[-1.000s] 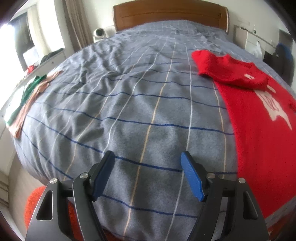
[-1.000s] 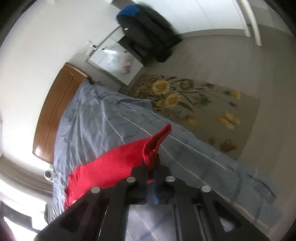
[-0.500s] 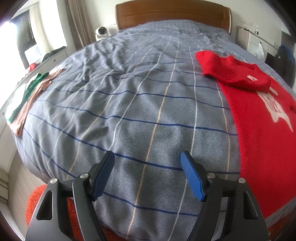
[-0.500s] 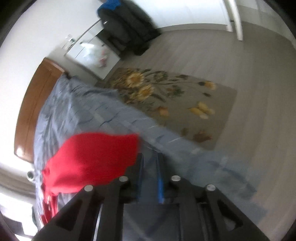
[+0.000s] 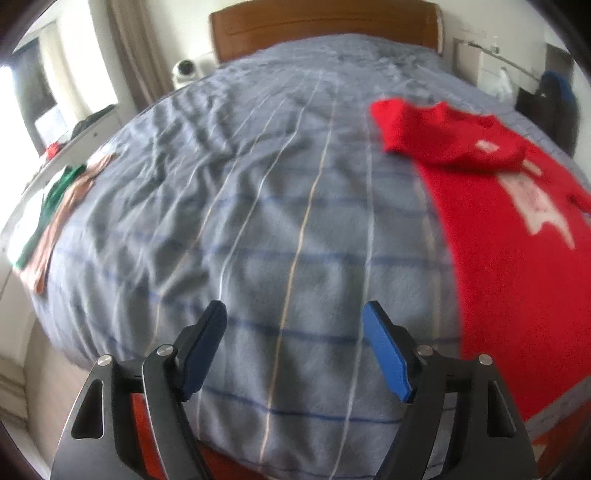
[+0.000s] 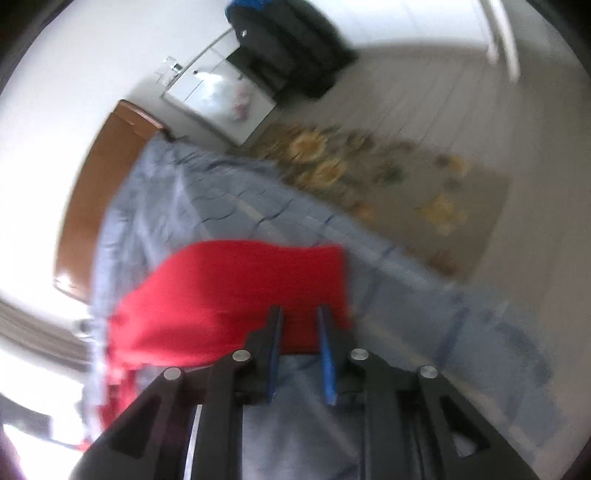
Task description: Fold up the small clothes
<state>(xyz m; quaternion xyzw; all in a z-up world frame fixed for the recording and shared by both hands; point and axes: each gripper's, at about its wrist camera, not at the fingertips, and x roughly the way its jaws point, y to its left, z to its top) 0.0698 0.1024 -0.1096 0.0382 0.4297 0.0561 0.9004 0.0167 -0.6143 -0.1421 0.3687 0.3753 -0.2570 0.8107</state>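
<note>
Lying flat on the blanket (image 5: 258, 229), the red sweater (image 5: 517, 266) fills my left view from 1 o'clock down to 4 o'clock, a white print (image 5: 535, 206) on its chest and one sleeve (image 5: 436, 136) folded across the top. In my right view the same sweater (image 6: 229, 299) shows as a blurred red patch at 9 to 10 o'clock of the fingers, spread on the blanket (image 6: 424, 424). My right gripper (image 6: 300, 317) has its blue pads a narrow gap apart with nothing between them; its tips overlap the sweater's near edge in the view, but the blur keeps me from telling whether they touch it. My left gripper (image 5: 295, 317) stands wide apart and empty over bare blanket, the sweater at its 3 o'clock. Further out, green and tan clothes (image 5: 62, 199) lie at the bed's edge at 9 o'clock, the headboard (image 5: 325, 26) at 12. A flowered rug (image 6: 388, 184) lies on the floor at 1 o'clock in my right view.
</note>
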